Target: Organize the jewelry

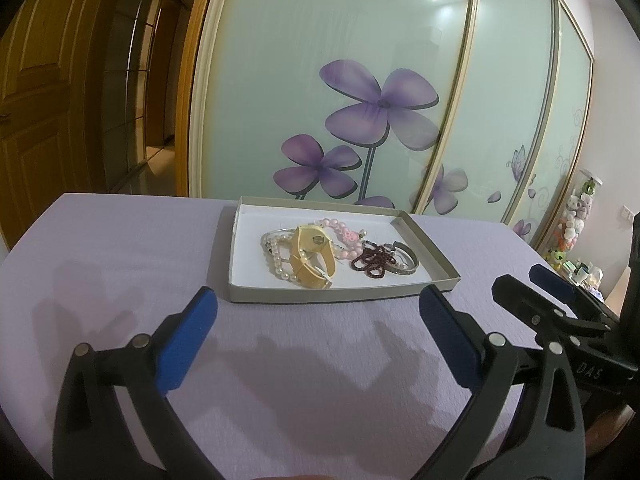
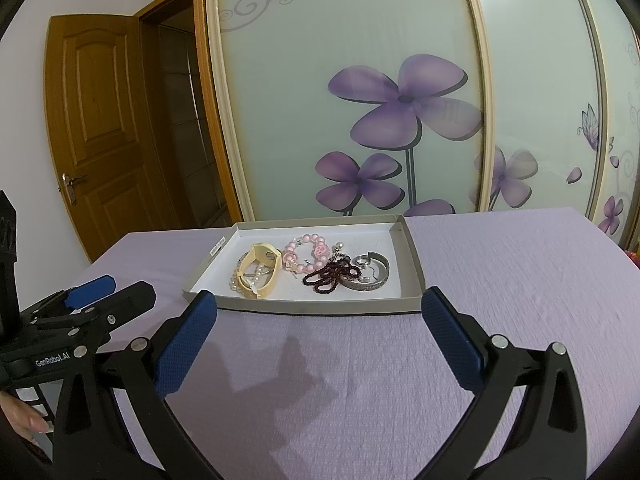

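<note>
**Left wrist and right wrist views: both grippers wide apart, jewelry heaped in a shallow box**

Left wrist view shows the left gripper (image 1: pixel 318 312) held above a lavender tablecloth (image 1: pixel 120 248), its blue-padded fingers (image 1: pixel 188 340) spread wide with nothing between them. Just beyond the fingertips sits a shallow grey cardboard box (image 1: pixel 340 295) with a white floor, and all the jewelry lies inside it. A cream-yellow bracelet (image 1: pixel 314 256) rests over a strand of white pearls (image 1: pixel 280 266) at the box's left side. Behind it curls a pink bead bracelet (image 1: pixel 340 232). A dark red bead strand (image 1: pixel 372 264) is bunched to the right of centre, touching a silver bangle (image 1: pixel 408 266) near the right wall. The pieces overlap in one loose heap.

At the right edge of this view the right gripper (image 1: pixel 532 280) appears beside the left one, near the box's front right corner.

Right wrist view shows the right gripper's own fingers (image 2: pixel 184 344) equally far apart and empty, over the cloth, with the box's front wall between the fingertips. A small silver ring (image 2: pixel 362 260) shows inside the bangle's curve. The left gripper appears low at the left, with a person's fingertip (image 2: pixel 34 424) under it.

Behind the table stand sliding wardrobe doors (image 1: pixel 320 40) printed with purple flowers, and a brown wooden door (image 2: pixel 96 128).
</note>
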Available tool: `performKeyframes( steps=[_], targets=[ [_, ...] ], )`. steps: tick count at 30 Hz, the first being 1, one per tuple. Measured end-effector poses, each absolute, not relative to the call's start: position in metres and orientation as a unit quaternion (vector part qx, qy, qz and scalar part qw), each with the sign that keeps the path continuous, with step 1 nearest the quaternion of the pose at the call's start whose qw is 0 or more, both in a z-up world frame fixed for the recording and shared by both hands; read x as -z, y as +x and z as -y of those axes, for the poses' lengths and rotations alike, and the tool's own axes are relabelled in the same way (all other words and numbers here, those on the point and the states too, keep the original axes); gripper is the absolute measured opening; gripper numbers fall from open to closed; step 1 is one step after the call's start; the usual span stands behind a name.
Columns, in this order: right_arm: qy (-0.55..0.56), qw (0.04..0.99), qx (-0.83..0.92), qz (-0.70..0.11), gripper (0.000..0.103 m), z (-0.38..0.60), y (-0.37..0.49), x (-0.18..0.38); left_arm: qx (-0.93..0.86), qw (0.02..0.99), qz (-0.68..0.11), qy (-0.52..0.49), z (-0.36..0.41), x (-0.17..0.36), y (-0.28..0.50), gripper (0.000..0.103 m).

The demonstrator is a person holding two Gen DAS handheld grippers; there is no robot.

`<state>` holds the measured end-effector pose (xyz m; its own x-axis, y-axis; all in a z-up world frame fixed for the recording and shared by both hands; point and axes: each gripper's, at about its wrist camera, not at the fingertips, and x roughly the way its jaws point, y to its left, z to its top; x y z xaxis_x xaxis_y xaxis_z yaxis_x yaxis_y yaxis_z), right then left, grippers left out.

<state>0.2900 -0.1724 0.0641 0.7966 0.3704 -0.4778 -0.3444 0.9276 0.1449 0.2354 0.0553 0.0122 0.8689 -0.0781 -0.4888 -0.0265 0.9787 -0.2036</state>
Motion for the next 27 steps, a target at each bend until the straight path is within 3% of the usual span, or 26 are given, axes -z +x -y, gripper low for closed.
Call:
performKeyframes(
  steps=[27],
  targets=[
    [0.029,0.947,-0.190,-0.258,0.102,0.1709,0.2902,-0.0642,0.011,0.963,-0.251,-0.095,-0.0547,-0.0158,0.2365,0.101]
  ],
)
